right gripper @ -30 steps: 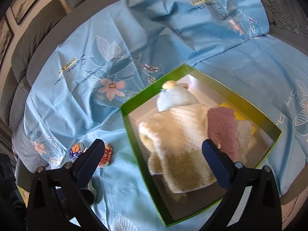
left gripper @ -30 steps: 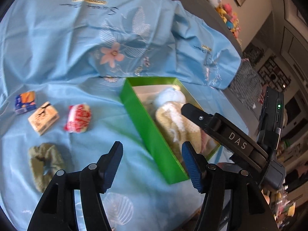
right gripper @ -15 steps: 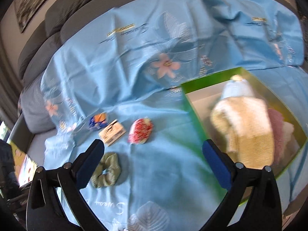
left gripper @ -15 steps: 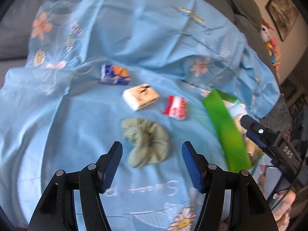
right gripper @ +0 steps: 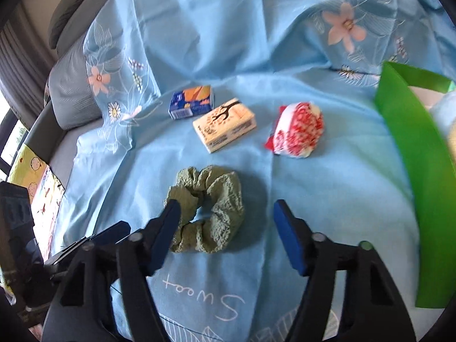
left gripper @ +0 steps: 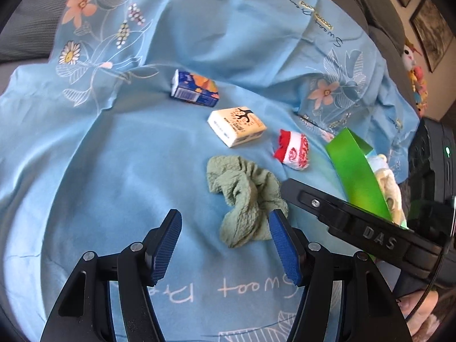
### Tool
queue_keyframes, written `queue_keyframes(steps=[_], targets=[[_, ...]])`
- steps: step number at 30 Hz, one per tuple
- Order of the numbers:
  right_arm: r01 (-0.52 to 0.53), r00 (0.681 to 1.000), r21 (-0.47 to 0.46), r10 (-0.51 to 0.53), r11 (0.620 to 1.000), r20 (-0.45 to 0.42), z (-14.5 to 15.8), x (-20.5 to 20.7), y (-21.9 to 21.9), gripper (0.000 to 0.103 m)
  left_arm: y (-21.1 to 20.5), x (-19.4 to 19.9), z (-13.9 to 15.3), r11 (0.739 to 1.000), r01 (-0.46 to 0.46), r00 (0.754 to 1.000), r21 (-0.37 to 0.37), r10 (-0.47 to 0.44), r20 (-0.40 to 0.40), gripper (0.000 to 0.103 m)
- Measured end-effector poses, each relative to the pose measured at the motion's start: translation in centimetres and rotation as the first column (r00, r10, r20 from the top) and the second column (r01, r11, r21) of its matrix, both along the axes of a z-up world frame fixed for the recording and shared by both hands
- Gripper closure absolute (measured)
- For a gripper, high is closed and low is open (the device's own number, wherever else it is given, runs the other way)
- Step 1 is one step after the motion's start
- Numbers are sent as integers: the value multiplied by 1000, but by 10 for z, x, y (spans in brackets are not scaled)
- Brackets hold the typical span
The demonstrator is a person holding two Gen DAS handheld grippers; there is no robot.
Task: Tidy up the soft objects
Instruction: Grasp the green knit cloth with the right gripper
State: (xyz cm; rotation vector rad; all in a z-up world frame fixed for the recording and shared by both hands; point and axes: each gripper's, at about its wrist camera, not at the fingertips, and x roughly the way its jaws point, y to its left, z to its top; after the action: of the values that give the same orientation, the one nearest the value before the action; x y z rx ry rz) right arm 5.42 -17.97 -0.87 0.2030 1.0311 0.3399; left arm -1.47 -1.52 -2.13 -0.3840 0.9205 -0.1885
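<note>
Sofa (right gripper: 71,25) under blue floral sheet (left gripper: 114,171), bearing green scrunchie (right gripper: 209,208), two tissue packs, rolled sock (right gripper: 296,129), green box (right gripper: 413,154)

Bright green cardboard box (right gripper: 413,154) cut off at the right edge of the right wrist view, far corner and most of the interior out of sight. In the left wrist view, same box largely covered by the black right gripper (left gripper: 342,216). Pale blue and cream knitted pieces (left gripper: 387,179) inside only partly showing, shapes unclear. Crinkled sage-green fabric scrunchie (right gripper: 208,208) partly covered by a blue fingertip (right gripper: 168,228), itself motion-blurred. Print on small tissue packs (left gripper: 236,125) too small to read.
</note>
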Motion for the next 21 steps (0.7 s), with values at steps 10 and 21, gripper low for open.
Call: queue_keyframes(steps=[10,21], targets=[[-35,994,66,42,997,-97,-26,22,9,56,-11,18,-18,999,22,998,-41,-24,-51,39],[-45,991,122,60,991,-118,-40,24,11,88,-13,24,-27,996,38,996,-74,-44,-81,77]])
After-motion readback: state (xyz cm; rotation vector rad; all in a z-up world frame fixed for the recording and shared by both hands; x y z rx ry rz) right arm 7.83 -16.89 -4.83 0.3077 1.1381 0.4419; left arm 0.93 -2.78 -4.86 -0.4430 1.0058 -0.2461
